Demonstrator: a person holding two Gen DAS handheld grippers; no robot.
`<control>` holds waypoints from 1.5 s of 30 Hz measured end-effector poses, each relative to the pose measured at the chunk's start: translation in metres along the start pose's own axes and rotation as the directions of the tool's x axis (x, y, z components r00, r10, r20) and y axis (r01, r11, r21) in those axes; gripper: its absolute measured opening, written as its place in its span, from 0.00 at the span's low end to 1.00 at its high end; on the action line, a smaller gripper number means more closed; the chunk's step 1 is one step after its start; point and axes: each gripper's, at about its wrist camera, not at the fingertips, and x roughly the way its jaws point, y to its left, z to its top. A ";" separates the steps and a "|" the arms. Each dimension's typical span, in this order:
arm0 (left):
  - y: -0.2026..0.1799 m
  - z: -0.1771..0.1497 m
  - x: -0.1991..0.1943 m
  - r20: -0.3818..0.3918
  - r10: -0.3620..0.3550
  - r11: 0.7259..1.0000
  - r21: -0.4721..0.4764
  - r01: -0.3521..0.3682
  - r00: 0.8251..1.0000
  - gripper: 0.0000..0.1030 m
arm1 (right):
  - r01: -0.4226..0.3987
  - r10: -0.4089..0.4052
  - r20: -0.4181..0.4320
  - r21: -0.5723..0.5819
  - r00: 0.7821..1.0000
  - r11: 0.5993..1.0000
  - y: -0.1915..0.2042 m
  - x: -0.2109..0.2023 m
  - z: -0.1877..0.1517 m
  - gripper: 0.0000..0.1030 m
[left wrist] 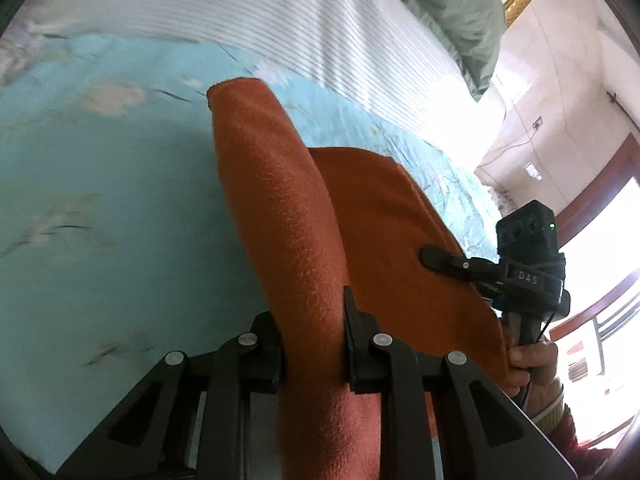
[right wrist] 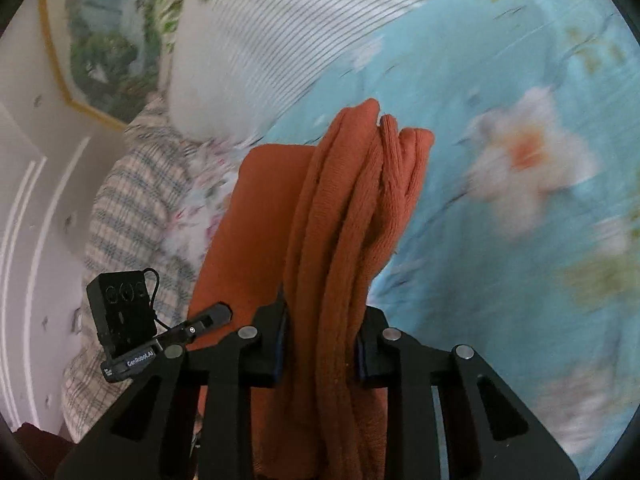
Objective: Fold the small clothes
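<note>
An orange knit garment (left wrist: pixel 288 216) hangs lifted above the light blue floral bedsheet (left wrist: pixel 100 200). My left gripper (left wrist: pixel 312 344) is shut on one bunched edge of it, and the cloth runs forward between the jaws. My right gripper (right wrist: pixel 320 344) is shut on another bunched, ribbed part of the same garment (right wrist: pixel 352 208). The right gripper (left wrist: pixel 440 258) shows in the left wrist view at the garment's right side. The left gripper (right wrist: pixel 216 316) shows in the right wrist view at the garment's left side.
A white striped cover (left wrist: pixel 320 20) lies across the bed's far side, with a green pillow (left wrist: pixel 456 4) behind it. A plaid blanket (right wrist: pixel 132 208) is heaped at the left in the right wrist view. A framed picture (right wrist: pixel 104 40) hangs on the wall.
</note>
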 end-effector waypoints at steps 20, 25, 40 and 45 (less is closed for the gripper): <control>0.087 -0.061 -0.034 -0.011 0.224 0.972 -0.069 -0.224 0.974 0.41 | 0.107 -0.106 -0.067 0.009 0.992 0.994 -0.002 0.058 -0.030 0.25; 0.089 -0.065 -0.036 -0.015 0.267 0.961 -0.075 -0.267 0.964 0.58 | 0.205 -0.205 0.005 -0.031 0.979 0.978 0.011 0.037 -0.024 0.47; 0.044 -0.080 -0.087 0.119 0.157 0.985 0.045 -0.164 0.980 0.51 | 0.192 -0.186 0.056 -0.148 0.981 0.970 0.046 0.052 0.004 0.11; 0.033 -0.093 -0.072 0.062 0.126 0.988 0.083 -0.131 0.990 0.44 | 0.248 -0.240 0.094 -0.084 0.966 0.965 0.025 0.031 -0.008 0.10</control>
